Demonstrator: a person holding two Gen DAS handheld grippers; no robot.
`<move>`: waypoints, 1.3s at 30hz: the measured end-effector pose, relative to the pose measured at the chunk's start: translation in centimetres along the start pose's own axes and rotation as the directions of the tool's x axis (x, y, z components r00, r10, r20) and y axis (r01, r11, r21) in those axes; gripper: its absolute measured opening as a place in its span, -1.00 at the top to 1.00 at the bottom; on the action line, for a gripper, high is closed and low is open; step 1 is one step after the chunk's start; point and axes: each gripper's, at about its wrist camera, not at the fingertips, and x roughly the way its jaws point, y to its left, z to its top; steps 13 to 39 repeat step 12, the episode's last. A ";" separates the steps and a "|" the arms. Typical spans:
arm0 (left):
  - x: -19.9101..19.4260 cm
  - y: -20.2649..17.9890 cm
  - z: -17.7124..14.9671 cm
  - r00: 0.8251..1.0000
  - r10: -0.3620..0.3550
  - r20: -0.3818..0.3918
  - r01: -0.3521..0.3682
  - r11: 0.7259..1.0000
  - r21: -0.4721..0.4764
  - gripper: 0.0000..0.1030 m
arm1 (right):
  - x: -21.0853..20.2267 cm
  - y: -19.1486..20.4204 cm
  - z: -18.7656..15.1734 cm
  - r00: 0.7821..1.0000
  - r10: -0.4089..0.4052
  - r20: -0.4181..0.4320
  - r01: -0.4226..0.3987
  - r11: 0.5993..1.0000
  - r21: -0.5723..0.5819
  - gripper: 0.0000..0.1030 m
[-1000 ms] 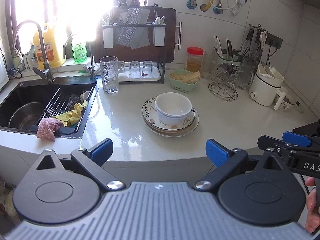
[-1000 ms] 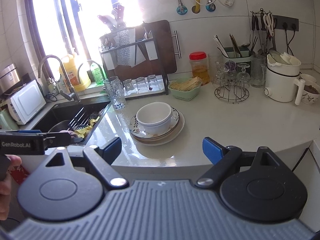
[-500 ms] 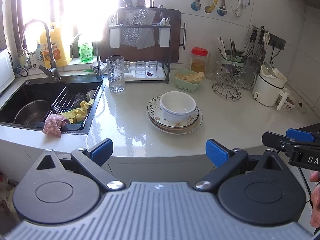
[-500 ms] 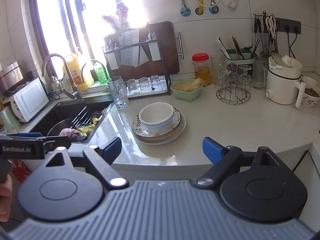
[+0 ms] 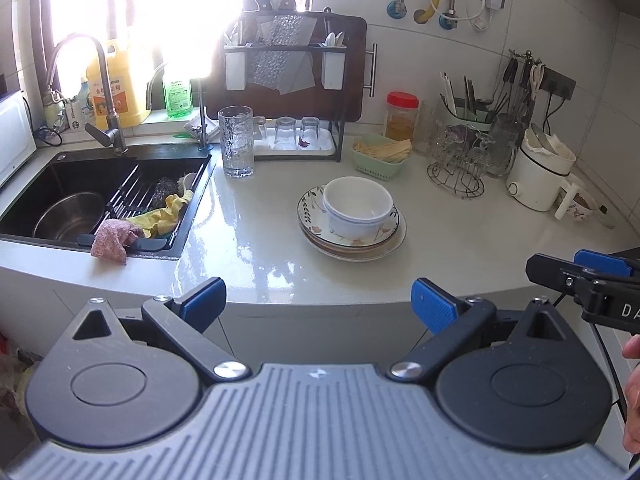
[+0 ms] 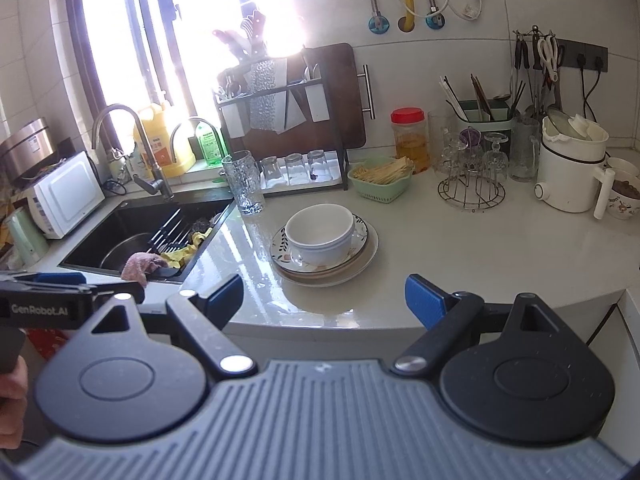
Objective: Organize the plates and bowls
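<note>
A stack of white bowls (image 5: pixel 357 207) (image 6: pixel 321 233) sits on a pile of floral plates (image 5: pixel 390 234) (image 6: pixel 362 254) in the middle of the pale countertop. My left gripper (image 5: pixel 318 306) hangs in front of the counter's front edge, open, nothing between its blue pads. My right gripper (image 6: pixel 324 300) is likewise open and empty, short of the counter edge, with the stack straight ahead. Each gripper shows at the side of the other's view, the right gripper (image 5: pixel 580 270) at the right edge and the left gripper (image 6: pixel 68 284) at the left edge.
A black sink (image 5: pixel 76 184) at left holds a steel pot, a rack and cloths. A tall glass (image 5: pixel 237 142), a glass tray under a dish rack (image 5: pixel 294 88), a green basket (image 5: pixel 380 158), a red-lidded jar, a wire glass stand (image 5: pixel 460 164) and a white kettle (image 5: pixel 540 172) line the back.
Both views have pulled back slightly from the counter, so the plate stack looks a bit farther off. Both grippers stay open and empty.
</note>
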 end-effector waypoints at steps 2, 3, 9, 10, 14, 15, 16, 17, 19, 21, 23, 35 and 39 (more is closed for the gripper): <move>0.0 -0.1 0.0 1.000 0.001 -0.001 -0.001 1.000 0.000 -0.95 | 0.0 -0.2 0.0 1.000 0.001 0.002 -0.001 1.000 0.002 -0.73; 0.0 0.0 0.0 1.000 0.001 -0.001 -0.001 1.000 -0.001 -0.95 | 0.0 -0.3 0.0 1.000 0.000 0.001 0.000 1.000 0.005 -0.73; 0.4 -0.2 0.3 1.000 -0.003 -0.019 0.003 1.000 -0.012 -0.95 | 0.0 -0.8 -0.1 1.000 -0.005 -0.016 0.005 1.000 0.021 -0.73; 0.6 -0.2 0.4 1.000 -0.003 -0.023 0.003 1.000 -0.013 -0.95 | 0.0 -0.9 -0.2 1.000 -0.006 -0.020 0.006 1.000 0.018 -0.73; 0.7 -0.2 0.5 1.000 0.001 -0.027 -0.001 1.000 -0.013 -0.95 | 0.1 -1.0 -0.2 1.000 -0.016 -0.021 0.016 1.000 0.010 -0.73; 0.7 -0.2 0.5 1.000 0.001 -0.027 -0.001 1.000 -0.013 -0.95 | 0.1 -1.0 -0.2 1.000 -0.016 -0.021 0.016 1.000 0.010 -0.73; 0.7 -0.2 0.5 1.000 0.001 -0.027 -0.001 1.000 -0.013 -0.95 | 0.1 -1.0 -0.2 1.000 -0.016 -0.021 0.016 1.000 0.010 -0.73; 0.7 -0.2 0.5 1.000 0.001 -0.027 -0.001 1.000 -0.013 -0.95 | 0.1 -1.0 -0.2 1.000 -0.016 -0.021 0.016 1.000 0.010 -0.73; 0.7 -0.2 0.5 1.000 0.001 -0.027 -0.001 1.000 -0.013 -0.95 | 0.1 -1.0 -0.2 1.000 -0.016 -0.021 0.016 1.000 0.010 -0.73; 0.7 -0.2 0.5 1.000 0.001 -0.027 -0.001 1.000 -0.013 -0.95 | 0.1 -1.0 -0.2 1.000 -0.016 -0.021 0.016 1.000 0.010 -0.73; 0.7 -0.2 0.5 1.000 0.001 -0.027 -0.001 1.000 -0.013 -0.95 | 0.1 -1.0 -0.2 1.000 -0.016 -0.021 0.016 1.000 0.010 -0.73; 0.7 -0.2 0.5 1.000 0.001 -0.027 -0.001 1.000 -0.013 -0.95 | 0.1 -1.0 -0.2 1.000 -0.016 -0.021 0.016 1.000 0.010 -0.73; 0.7 -0.2 0.5 1.000 0.001 -0.027 -0.001 1.000 -0.013 -0.95 | 0.1 -1.0 -0.2 1.000 -0.016 -0.021 0.016 1.000 0.010 -0.73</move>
